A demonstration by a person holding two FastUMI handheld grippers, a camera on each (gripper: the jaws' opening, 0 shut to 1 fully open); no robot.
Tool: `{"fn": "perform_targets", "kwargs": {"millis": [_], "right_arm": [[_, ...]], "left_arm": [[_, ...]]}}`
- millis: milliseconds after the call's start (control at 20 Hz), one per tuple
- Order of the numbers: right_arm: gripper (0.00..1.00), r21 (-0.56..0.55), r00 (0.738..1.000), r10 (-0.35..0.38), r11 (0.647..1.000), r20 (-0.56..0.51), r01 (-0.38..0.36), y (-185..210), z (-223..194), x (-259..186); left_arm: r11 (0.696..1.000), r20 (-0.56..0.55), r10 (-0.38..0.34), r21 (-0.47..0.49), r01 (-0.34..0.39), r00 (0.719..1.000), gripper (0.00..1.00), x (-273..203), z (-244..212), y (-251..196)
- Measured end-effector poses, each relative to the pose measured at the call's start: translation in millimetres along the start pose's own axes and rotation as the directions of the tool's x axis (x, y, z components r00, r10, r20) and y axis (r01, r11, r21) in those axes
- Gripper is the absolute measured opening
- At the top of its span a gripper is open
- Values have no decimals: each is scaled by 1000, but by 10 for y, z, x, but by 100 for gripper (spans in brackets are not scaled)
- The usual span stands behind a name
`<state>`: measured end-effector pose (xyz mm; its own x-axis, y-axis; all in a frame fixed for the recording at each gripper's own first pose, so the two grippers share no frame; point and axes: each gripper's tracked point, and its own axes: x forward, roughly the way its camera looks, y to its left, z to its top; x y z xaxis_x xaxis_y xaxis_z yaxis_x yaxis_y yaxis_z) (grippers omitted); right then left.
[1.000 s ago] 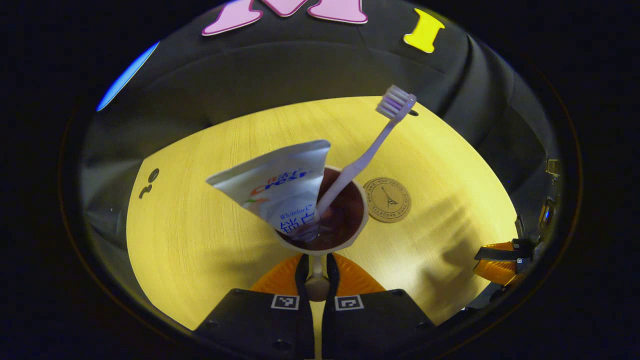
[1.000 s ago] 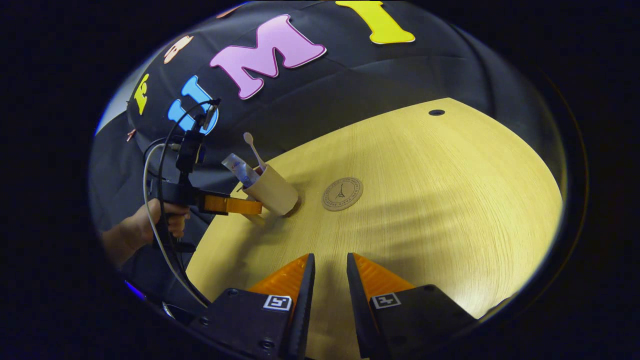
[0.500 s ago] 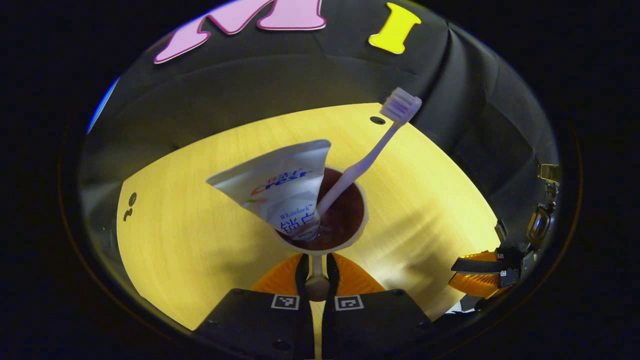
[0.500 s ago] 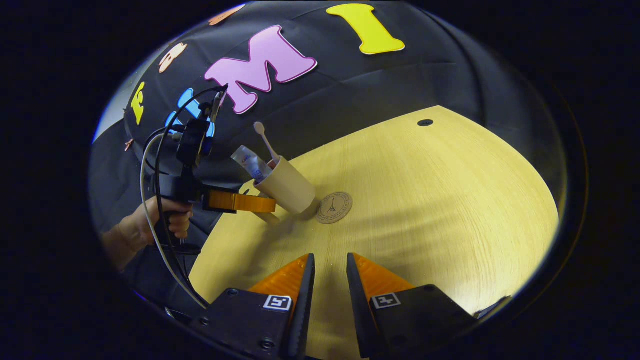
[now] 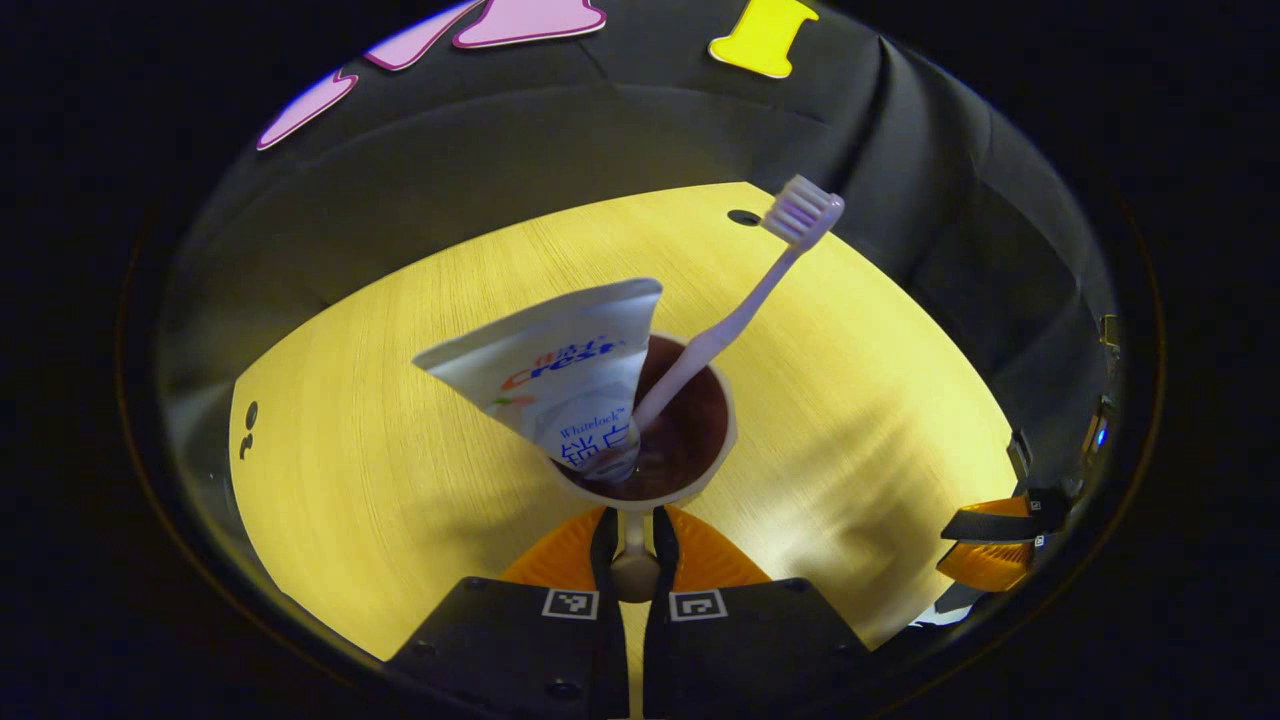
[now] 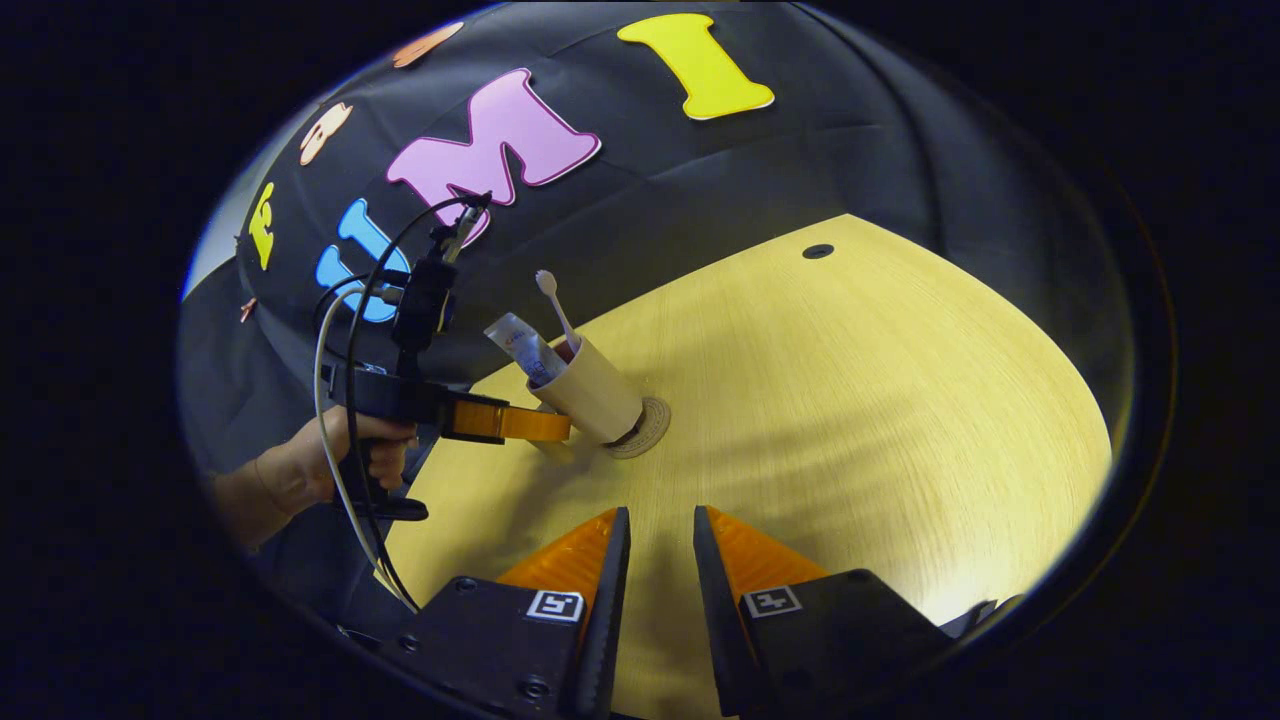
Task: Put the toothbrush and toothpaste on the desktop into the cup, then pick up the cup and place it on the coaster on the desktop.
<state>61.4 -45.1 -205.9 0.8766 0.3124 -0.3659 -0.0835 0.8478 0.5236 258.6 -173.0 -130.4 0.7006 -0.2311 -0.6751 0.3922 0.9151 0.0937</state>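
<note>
Left gripper (image 5: 634, 535) closed on the near rim of the cup (image 5: 650, 425), one finger to each side of the wall, so that the load rides upright and nothing tips out. Toothpaste (image 5: 560, 375) leaning out over the left of the rim, toothbrush (image 5: 745, 290) slanting up to the right, bristles uppermost; both already inside, hence only the placing step left. In the right gripper view, cup (image 6: 592, 390) tilted slightly and set over the coaster (image 6: 648, 425), whose edge peeks out at the base; whether the base rests flat or hangs just above, not clear. Left gripper (image 6: 510, 424) reaching in level from the side, held by a hand (image 6: 345, 450). Right gripper (image 6: 658, 560) slightly open, holding nothing, kept low over the bare surface (image 6: 850, 380), well apart from the cup, probably to stay out of the way.
</note>
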Motion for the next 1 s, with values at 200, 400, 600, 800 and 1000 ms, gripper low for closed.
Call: {"fn": "perform_targets", "kwargs": {"millis": [200, 400, 600, 800, 1000], "right_arm": [[43, 11, 1000, 0, 1000, -5, 0, -44, 22, 11], [43, 21, 1000, -2, 1000, -12, 2, -85, 43, 34], [43, 32, 1000, -2, 999, -17, 2, -115, 66, 40], [43, 31, 1000, -1, 1000, -17, 2, -111, 109, 47], [43, 27, 1000, 1, 1000, -19, 0, -68, 152, 54]], "left_arm": [[1000, -20, 3, 10, -3, 1000, 11, 101, -9, -37], [1000, -39, -2, 9, 3, 999, 12, 136, -16, -59], [1000, -49, -11, 12, 12, 999, 19, 143, -22, -40], [1000, -42, -2, 12, 3, 999, 27, 101, -3, -31], [1000, -32, 5, 15, -4, 999, 54, 44, 11, 10]]}}
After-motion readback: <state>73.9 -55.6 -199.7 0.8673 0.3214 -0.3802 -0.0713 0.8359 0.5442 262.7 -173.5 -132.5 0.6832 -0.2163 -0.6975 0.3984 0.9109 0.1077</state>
